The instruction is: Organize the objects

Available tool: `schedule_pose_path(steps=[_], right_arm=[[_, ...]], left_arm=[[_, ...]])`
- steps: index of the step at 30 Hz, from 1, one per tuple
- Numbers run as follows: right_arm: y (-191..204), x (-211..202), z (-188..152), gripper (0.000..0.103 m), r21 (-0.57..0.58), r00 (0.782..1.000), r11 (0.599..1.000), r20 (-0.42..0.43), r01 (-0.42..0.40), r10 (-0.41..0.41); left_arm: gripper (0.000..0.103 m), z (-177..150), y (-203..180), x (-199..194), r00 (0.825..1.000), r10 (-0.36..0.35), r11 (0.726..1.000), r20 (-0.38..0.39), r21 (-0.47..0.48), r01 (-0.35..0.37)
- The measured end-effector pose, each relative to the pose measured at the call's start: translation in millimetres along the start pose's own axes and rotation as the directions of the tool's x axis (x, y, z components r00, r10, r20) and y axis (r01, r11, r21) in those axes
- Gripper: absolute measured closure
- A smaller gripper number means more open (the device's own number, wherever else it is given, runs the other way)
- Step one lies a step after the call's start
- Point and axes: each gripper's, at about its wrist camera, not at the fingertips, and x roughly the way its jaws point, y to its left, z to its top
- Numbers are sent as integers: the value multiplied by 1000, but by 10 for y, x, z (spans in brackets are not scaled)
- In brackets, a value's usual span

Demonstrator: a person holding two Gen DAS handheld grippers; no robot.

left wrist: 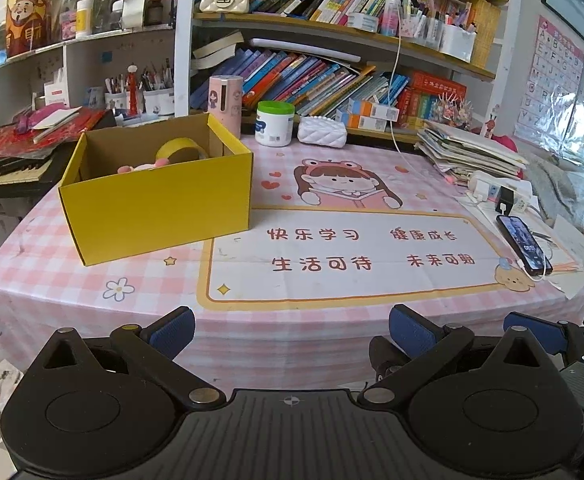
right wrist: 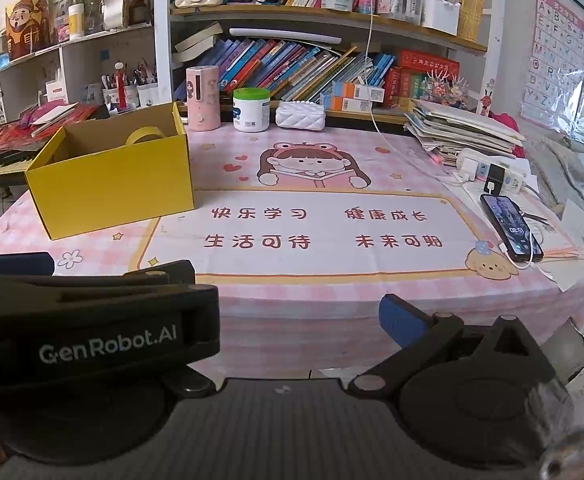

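Blue-padded left gripper [left wrist: 291, 330] and right gripper [right wrist: 292, 312] hover with jaws apart, empty, before the yellow box [left wrist: 160, 204]. Inside it lie a tape roll [left wrist: 181, 149] and pink toy [left wrist: 142, 167]; beyond it, a white jar [left wrist: 275, 123] probably remains.

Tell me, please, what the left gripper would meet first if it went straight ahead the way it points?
Probably nothing soon: the open left gripper points over bare tablecloth; the yellow box sits left of that line. Depth is uncertain.

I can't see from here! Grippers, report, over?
Left gripper open, empty. Right gripper open, empty. Yellow box holds tape roll, pink toy. Nothing blocking.
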Motion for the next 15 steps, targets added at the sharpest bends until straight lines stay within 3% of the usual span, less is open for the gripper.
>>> schedule_pose_path(steps=[15], right_arm=[[65, 18, 34, 0, -10, 1000, 1000, -1, -8, 8]], left_arm=[[0, 14, 65, -1, 1000, 1, 1000, 3, -12, -1]])
